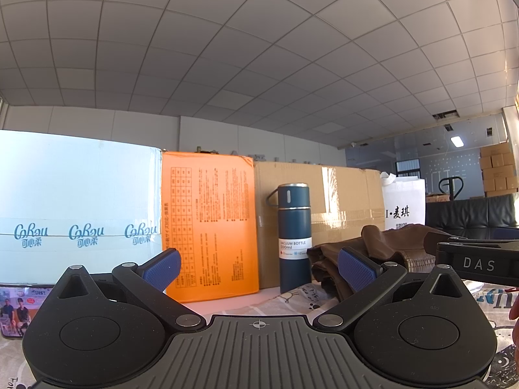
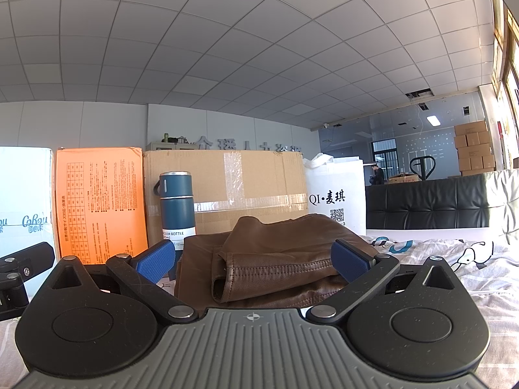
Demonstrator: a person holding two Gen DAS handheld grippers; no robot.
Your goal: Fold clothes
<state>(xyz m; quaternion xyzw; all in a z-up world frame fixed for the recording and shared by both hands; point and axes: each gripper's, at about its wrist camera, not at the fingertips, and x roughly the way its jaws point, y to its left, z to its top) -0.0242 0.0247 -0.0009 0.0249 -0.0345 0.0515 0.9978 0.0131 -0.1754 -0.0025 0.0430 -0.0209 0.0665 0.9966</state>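
Lying folded on the printed bedsheet (image 2: 454, 259): a brown leather garment (image 2: 275, 259), smooth and faintly grained, with a double row of stitching along one hem and a rolled, tube-like fold at its near left corner; sitting directly ahead of the right gripper (image 2: 254, 261), between the lines of its two blue fingers but untouched by them; showing to the right of centre in the left wrist view (image 1: 382, 249), creased and bunched.

Spreading wide, both tools: right gripper's ribbed blue rubber pads (image 2: 155, 264) angled outward on black linkage arms, gripping nothing; left gripper (image 1: 259, 270) likewise splayed, pads (image 1: 162, 270) bare, aiming at a dark blue cylindrical vacuum bottle (image 1: 293, 236) with a matte body, a white label and a loop handle.

Hovering low and level over the sheet, both pointing toward a row of boxes: a pale blue carton (image 1: 78, 201), a flat orange box (image 1: 209, 227) covered in printed tables, a taped corrugated cardboard box (image 2: 233, 188), a white bag (image 2: 337, 194) with black lettering.

Edging into the left wrist view at right: the black body of the right tool and part of a hand (image 1: 514, 311).
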